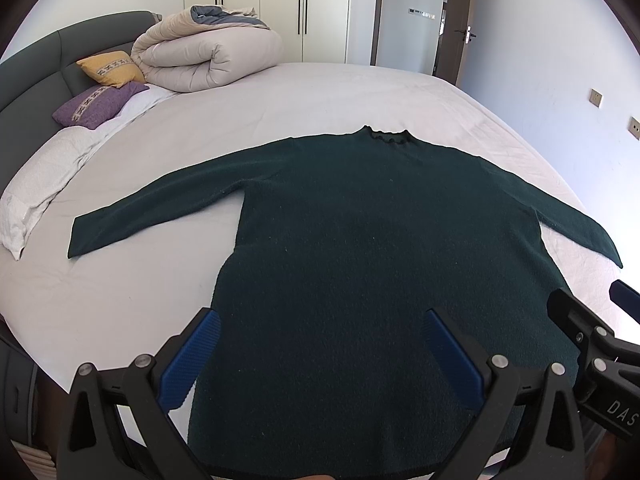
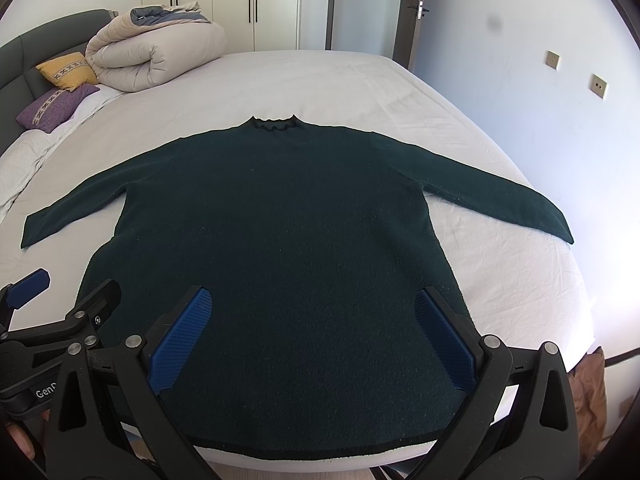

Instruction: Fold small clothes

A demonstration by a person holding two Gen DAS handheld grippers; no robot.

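Hovering above the near edge of the bed (image 2: 500, 272), both grippers hang with jaws spread wide and nothing between them. The left gripper (image 1: 320, 356) sits over the lower left part of the sweater (image 1: 380, 248); its blue pads (image 1: 192, 360) frame the hem region, and the left pad overlaps the sweater's side edge. The right gripper (image 2: 316, 336) sits over the lower right part of the sweater (image 2: 280, 220). Each gripper appears at the margin of the other's view, cut off by the frame.

The sweater is dark green and lies flat on the white sheet, hem toward the cameras, collar (image 2: 275, 124) pointing away, both sleeves spread outward. The hem runs just beside the near edge of the bed; in the left wrist view the gripper body and the frame edge hide it. The knit surface is too dark to show any pattern.

Farther off, at the left, a purple pillow (image 2: 52, 108) and a yellow pillow (image 2: 68, 66) rest against a grey headboard (image 1: 36, 68), beside a rolled beige duvet (image 1: 208, 56). A white pillow (image 1: 36, 192) lies at the left edge of the bed. Beyond the bed stand a wardrobe (image 2: 240, 0) and a door (image 2: 416, 12), only partly seen. Two wall sockets (image 2: 576, 74) sit on the right wall.
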